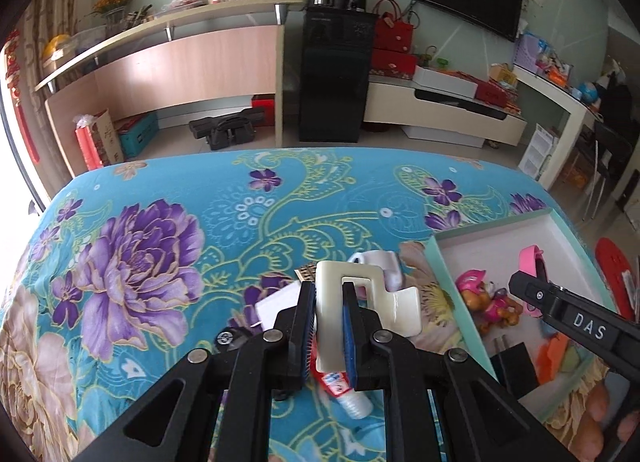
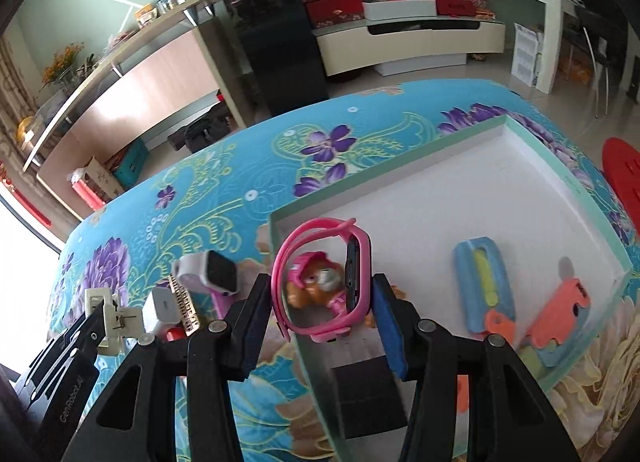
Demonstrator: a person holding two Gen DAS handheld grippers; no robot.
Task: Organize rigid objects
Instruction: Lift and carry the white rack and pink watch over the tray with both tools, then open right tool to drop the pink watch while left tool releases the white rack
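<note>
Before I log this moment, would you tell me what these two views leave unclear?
- Left wrist view: the toothpaste tube is mostly hidden by the left claw and the cream hook it grips.
- Right wrist view: the black block in the tray is hidden behind the right claw; what it is cannot be told.
- Right wrist view: the toy dog is blurred and partly hidden behind the pink watch.
</note>
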